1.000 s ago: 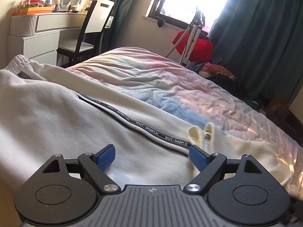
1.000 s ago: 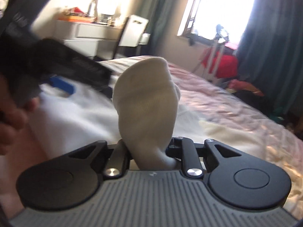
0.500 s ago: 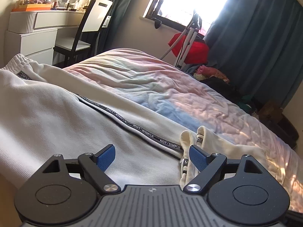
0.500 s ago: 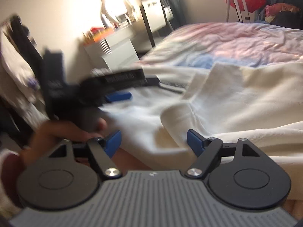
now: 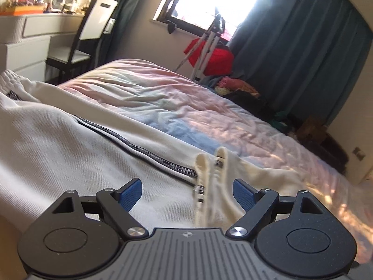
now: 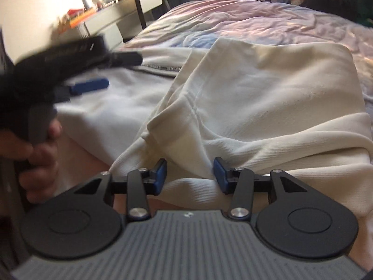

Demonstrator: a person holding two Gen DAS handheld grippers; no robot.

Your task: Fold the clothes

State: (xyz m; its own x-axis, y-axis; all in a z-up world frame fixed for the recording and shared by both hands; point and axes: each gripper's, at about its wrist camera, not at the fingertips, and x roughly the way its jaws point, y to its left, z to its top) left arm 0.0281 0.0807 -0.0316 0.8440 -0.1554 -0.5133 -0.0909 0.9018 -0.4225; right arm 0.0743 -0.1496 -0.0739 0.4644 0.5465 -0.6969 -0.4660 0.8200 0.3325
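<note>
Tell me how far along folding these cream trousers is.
Done: one end of the cream trousers is folded back over itself on the bed. In hand: nothing; the right hand-held gripper has been closing around a fold without pinching it, the left hand-held gripper open. Left: further folds.

Right gripper (image 6: 190, 177) low over cream garment (image 6: 268, 98) on bed (image 6: 244, 21), jaws just been closing, fold of cloth between blue fingers (image 6: 160, 173), not pinched. Left gripper (image 6: 98, 72) blurry at left, hand (image 6: 39, 154) holding it.
</note>
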